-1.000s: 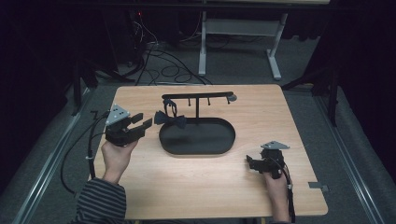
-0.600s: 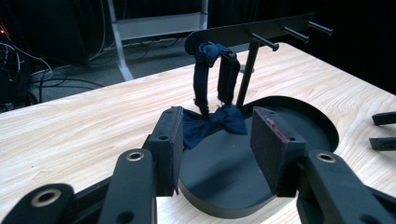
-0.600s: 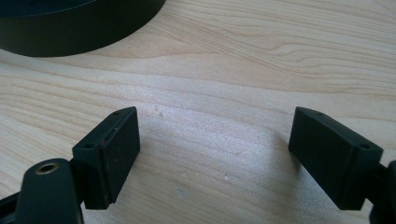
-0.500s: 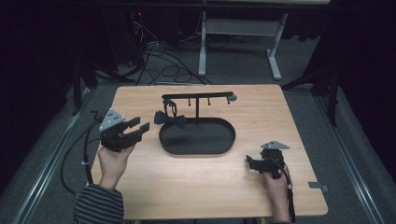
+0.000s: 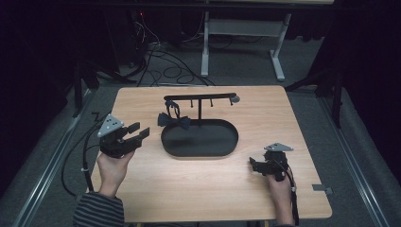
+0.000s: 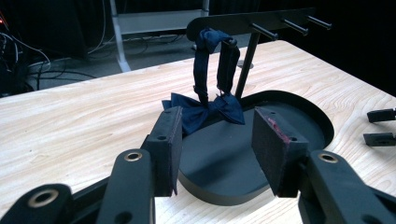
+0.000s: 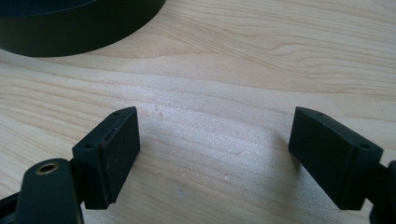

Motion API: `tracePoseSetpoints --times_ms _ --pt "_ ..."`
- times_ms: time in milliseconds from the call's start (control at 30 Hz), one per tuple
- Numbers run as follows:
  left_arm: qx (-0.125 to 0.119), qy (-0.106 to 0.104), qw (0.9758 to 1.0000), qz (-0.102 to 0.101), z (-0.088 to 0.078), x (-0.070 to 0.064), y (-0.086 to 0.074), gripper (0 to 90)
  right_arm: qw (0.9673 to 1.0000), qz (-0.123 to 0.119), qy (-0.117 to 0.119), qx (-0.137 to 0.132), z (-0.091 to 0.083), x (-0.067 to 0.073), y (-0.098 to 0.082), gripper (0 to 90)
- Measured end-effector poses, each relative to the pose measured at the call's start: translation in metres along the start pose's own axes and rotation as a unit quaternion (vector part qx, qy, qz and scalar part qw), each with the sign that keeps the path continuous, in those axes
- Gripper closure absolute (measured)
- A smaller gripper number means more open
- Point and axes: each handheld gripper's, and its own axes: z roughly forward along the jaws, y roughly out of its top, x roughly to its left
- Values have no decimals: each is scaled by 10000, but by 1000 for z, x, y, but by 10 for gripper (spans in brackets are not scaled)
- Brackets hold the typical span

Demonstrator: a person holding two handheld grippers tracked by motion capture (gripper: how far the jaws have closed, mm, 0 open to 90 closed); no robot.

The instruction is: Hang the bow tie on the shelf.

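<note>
Clearly, the bow tie (image 6: 204, 112) is what the work turns on: it hangs by its strap from the end peg of the black rack (image 5: 201, 98), straight ahead of the left hand-held gripper (image 5: 137, 133), its bow resting at the near rim of the oval tray (image 5: 198, 152). The jaws of that gripper are held apart and have just been opening a little further; nothing is caught between them, and the bow is seen beyond the pads (image 6: 172, 144), not touched.

If the bow tie is to be taken, the step is judged best done by bringing the jaws level onto the knot, where the cloth is thickest, and closing only once both pads flank it. The strap should then be lifted up and off the peg rather than pulled, since a tug could tip the rack.

The tray, which forms the rack's base, is seen to hold nothing apart from the bow's lower edge.

The right hand-held gripper (image 7: 215, 149) is rested low over the surface (image 5: 198, 189), well to the side of the tray, jaws wide apart and empty.
</note>
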Motion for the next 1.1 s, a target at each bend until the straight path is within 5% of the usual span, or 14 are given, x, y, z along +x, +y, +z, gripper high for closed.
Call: tracePoseSetpoints --times_ms 1100 --pt "102 -96 9994 -310 -1 1 -22 528 10000 7 -2 2 0 0 0 176"
